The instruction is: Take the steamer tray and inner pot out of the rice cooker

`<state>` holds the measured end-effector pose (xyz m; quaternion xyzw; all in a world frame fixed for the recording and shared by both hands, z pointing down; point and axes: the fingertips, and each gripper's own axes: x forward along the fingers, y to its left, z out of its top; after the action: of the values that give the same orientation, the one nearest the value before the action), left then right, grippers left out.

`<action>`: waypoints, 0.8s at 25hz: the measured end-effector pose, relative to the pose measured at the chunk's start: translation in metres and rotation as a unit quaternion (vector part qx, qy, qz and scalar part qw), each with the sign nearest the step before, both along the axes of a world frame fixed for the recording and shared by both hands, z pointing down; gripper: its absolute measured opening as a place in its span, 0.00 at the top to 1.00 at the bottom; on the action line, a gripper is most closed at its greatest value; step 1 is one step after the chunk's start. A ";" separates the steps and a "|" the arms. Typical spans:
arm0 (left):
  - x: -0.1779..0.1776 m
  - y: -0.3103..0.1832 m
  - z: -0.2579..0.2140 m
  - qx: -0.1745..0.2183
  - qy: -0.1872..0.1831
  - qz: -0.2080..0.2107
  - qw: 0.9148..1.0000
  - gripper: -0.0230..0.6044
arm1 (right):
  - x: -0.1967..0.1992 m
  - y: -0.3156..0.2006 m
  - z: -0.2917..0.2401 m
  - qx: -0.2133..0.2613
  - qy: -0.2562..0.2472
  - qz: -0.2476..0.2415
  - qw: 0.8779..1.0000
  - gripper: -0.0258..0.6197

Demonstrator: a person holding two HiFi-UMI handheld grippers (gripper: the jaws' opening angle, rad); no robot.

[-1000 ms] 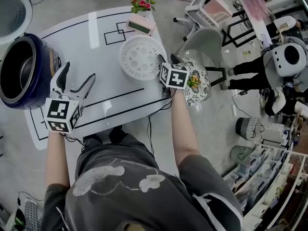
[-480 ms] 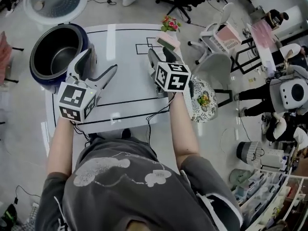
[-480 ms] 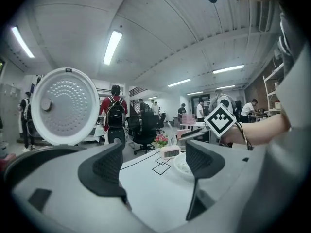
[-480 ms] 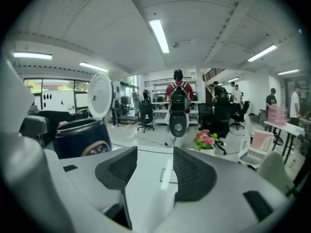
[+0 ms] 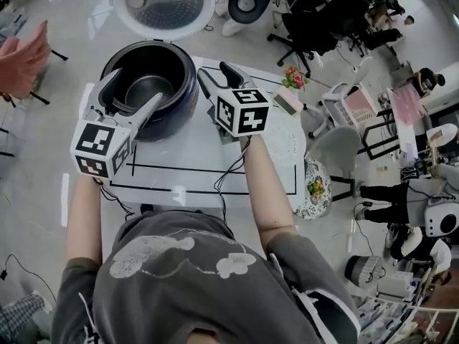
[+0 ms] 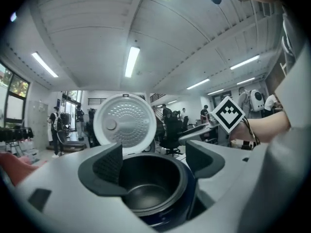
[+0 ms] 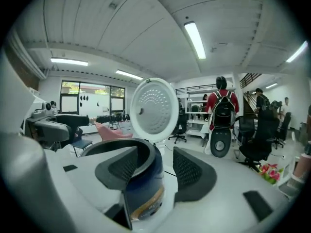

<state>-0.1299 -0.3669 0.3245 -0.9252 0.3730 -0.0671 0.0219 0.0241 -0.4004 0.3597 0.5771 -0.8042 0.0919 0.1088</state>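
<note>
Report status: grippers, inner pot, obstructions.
Left gripper open, at rice cooker's left rim. Right gripper open, at right rim. Inner pot seated inside, lid up. Nothing over the pot.

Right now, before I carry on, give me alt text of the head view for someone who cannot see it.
From above: a person holds an open, empty left claw and right claw close to an open dark blue rice cooker on a white table. The inner pot sits inside; the lid is tipped back.
</note>
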 end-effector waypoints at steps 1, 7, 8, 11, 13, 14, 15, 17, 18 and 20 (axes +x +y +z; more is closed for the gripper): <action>-0.015 -0.006 -0.001 0.002 0.000 -0.013 1.000 0.31 | -0.012 -0.006 -0.001 -0.002 0.003 -0.009 1.000 0.58; -0.095 -0.038 0.009 -0.009 0.003 -0.078 0.997 0.31 | -0.065 -0.034 0.011 -0.018 0.078 -0.054 0.995 0.58; -0.103 -0.041 0.012 -0.013 0.006 -0.084 0.996 0.31 | -0.068 -0.038 0.017 -0.024 0.098 -0.057 0.993 0.58; -0.120 -0.051 0.020 -0.024 0.008 -0.086 0.996 0.31 | -0.064 -0.052 0.034 -0.056 0.124 -0.046 0.990 0.58; -0.126 -0.059 0.026 -0.029 0.008 -0.081 0.996 0.31 | -0.056 -0.062 0.045 -0.084 0.129 -0.034 0.987 0.58; -0.129 -0.064 0.029 -0.032 0.008 -0.078 0.996 0.31 | -0.052 -0.067 0.051 -0.099 0.131 -0.030 0.986 0.58; -0.130 -0.068 0.032 -0.036 0.008 -0.075 0.997 0.31 | -0.050 -0.070 0.057 -0.113 0.133 -0.028 0.984 0.58; -0.132 -0.075 0.038 -0.042 0.010 -0.069 0.997 0.31 | -0.048 -0.075 0.066 -0.137 0.136 -0.025 0.981 0.58; -0.132 -0.079 0.040 -0.045 0.011 -0.065 0.997 0.31 | -0.047 -0.076 0.068 -0.145 0.139 -0.024 0.979 0.59; -0.131 -0.087 0.044 -0.049 0.013 -0.057 0.997 0.31 | -0.047 -0.080 0.071 -0.152 0.152 -0.019 0.976 0.61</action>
<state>-0.2606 -0.4537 0.3686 -0.9033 0.4213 -0.0741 -0.0324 -0.0231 -0.4806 0.4310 0.5457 -0.7654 0.1224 0.3183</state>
